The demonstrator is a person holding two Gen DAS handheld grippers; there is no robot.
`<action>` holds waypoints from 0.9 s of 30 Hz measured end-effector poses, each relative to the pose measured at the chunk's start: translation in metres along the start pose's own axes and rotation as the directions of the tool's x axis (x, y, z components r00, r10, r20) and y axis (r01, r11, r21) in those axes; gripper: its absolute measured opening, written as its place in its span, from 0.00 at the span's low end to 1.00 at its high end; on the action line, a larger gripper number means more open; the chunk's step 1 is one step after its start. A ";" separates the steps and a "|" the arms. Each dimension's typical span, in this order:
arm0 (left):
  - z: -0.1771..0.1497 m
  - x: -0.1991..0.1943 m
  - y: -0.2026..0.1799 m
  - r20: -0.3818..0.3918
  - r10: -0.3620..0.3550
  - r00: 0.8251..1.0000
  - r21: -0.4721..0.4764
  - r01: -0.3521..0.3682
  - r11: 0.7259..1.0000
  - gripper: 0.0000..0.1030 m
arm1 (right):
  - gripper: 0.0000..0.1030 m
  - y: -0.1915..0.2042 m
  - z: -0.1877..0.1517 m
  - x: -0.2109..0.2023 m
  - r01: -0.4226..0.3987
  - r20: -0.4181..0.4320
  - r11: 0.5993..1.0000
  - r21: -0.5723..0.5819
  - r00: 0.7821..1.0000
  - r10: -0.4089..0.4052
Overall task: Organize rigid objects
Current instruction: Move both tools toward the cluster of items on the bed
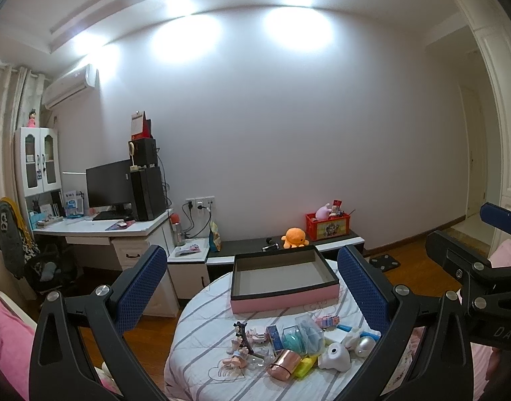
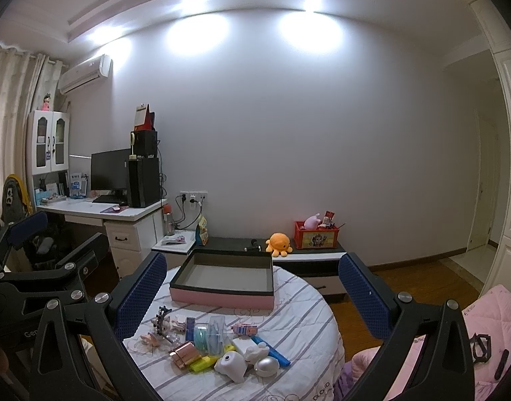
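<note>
A pile of small rigid objects [image 1: 288, 344] lies on a round table with a striped cloth [image 1: 202, 330]: a rose-gold case [image 1: 283, 362], a white figure [image 1: 334, 356], a silver egg shape [image 1: 365, 346], a clear box with teal items [image 1: 297, 337]. An empty pink box with a dark rim [image 1: 283, 279] stands behind them. My left gripper [image 1: 252, 287] is open and empty above the table. My right gripper [image 2: 252, 287] is open and empty too, over the same pile [image 2: 218, 344] and pink box [image 2: 222, 297]. Each gripper shows at the edge of the other's view.
A low black-and-white cabinet [image 1: 255, 245] behind the table holds an orange plush octopus [image 1: 294, 237] and a red toy crate [image 1: 325, 225]. A white desk [image 1: 98, 229] with a monitor stands at left. Pink bedding [image 2: 496, 327] lies at right, wooden floor around.
</note>
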State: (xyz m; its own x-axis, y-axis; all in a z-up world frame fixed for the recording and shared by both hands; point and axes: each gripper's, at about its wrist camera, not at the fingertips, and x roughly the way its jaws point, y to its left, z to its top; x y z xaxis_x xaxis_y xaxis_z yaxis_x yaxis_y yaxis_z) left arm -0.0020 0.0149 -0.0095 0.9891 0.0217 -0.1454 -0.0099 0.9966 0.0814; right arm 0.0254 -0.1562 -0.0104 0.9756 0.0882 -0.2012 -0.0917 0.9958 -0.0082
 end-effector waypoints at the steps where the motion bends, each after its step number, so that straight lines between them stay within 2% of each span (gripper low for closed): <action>1: -0.002 0.002 0.002 -0.004 -0.003 1.000 0.002 0.003 1.000 1.00 | 1.00 -0.001 -0.001 0.002 -0.001 -0.003 1.000 0.002 1.000 0.001; 6: -0.020 0.021 0.003 -0.020 -0.043 0.999 0.016 0.043 0.999 1.00 | 1.00 -0.004 -0.015 0.018 -0.011 -0.021 1.000 0.007 1.000 0.011; 9: -0.042 0.041 0.016 -0.055 -0.043 0.998 0.001 0.043 0.999 1.00 | 1.00 -0.012 -0.034 0.038 -0.008 -0.065 1.000 0.009 0.998 0.008; 13: -0.084 0.080 0.045 -0.161 -0.028 0.987 -0.045 0.021 0.999 1.00 | 1.00 -0.030 -0.072 0.075 0.006 -0.166 0.999 0.034 0.986 0.000; 15: -0.103 0.095 0.047 -0.201 -0.022 0.979 -0.051 0.012 0.999 1.00 | 1.00 -0.038 -0.092 0.091 0.014 -0.213 0.999 0.051 0.977 -0.003; 19: -0.144 0.132 0.053 -0.328 -0.008 0.944 -0.066 -0.014 0.998 1.00 | 1.00 -0.050 -0.126 0.117 0.024 -0.305 0.998 0.062 0.952 -0.004; 20: -0.152 0.140 0.054 -0.353 -0.010 0.936 -0.065 -0.014 0.998 1.00 | 1.00 -0.054 -0.138 0.126 0.030 -0.341 0.998 0.062 0.940 -0.007; 21: -0.165 0.150 0.058 -0.392 -0.006 0.920 -0.062 -0.019 0.998 1.00 | 1.00 -0.059 -0.146 0.131 0.034 -0.358 0.997 0.066 0.934 -0.008; 24: -0.189 0.169 0.054 -0.452 0.003 0.892 -0.055 -0.032 0.998 1.00 | 1.00 -0.069 -0.165 0.144 0.039 -0.411 0.996 0.084 0.912 -0.001; 27: -0.203 0.182 0.055 -0.483 -0.017 0.875 -0.065 -0.016 0.998 1.00 | 1.00 -0.076 -0.180 0.154 0.031 -0.443 0.995 0.091 0.897 0.012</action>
State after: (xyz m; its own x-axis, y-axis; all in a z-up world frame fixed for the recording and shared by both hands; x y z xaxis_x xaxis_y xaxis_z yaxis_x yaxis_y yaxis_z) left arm 0.1481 0.0893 -0.2313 0.7953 0.0398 -0.6049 -0.0354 0.9992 0.0192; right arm 0.1468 -0.2235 -0.2166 0.7851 0.0793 -0.6142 -0.0426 0.9963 0.0742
